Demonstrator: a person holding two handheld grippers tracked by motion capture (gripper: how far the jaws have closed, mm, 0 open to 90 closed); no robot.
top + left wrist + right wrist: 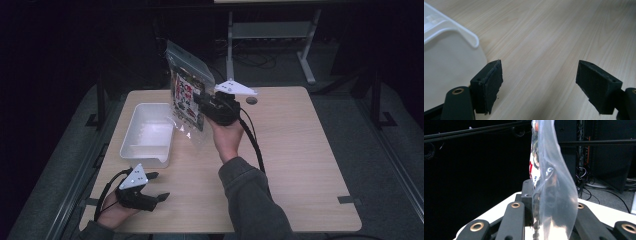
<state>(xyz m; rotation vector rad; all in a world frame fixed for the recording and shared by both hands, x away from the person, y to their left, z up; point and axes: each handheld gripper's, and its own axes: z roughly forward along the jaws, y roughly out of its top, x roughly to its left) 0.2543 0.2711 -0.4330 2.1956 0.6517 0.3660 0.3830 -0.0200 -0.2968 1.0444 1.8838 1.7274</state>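
**Bag held up over the bench, tub waiting at the left edge**

While the bench (295, 150) carries little else, note first its pale wood-grain top, with a small round hole near the far edge, just right of the right gripper. A white tub (148, 134) sits close to the left edge, long side running front to back, nothing visible inside it.

Clear plastic bag (188, 95) with a printed card inside hangs above the bench, between the tub and the bench middle, tilted, its top corner leaning toward the far left. Lower corner of the bag dangles free near the tub's right rim; cannot tell whether it touches.

Right gripper (206, 104): jaws clamped on the bag's right-hand edge. In the right gripper view the film (551, 195) rises pinched between the two jaws, bulging to one side.

Left gripper (156, 186): near the front left corner, low over the wood, jaws spread wide with nothing between them. In the left gripper view the tub's rounded corner (461, 32) lies just beyond the left jaw.

Judgement on the step: the bag looks bound for the tub. To do it well, keep the pinch firm on the edge, swing the bag over the tub's opening and lower the loose corner in first. The left gripper is free to steady the tub's near rim.

Writing: red, white and dark print on the card; too small to read. No brand legible.
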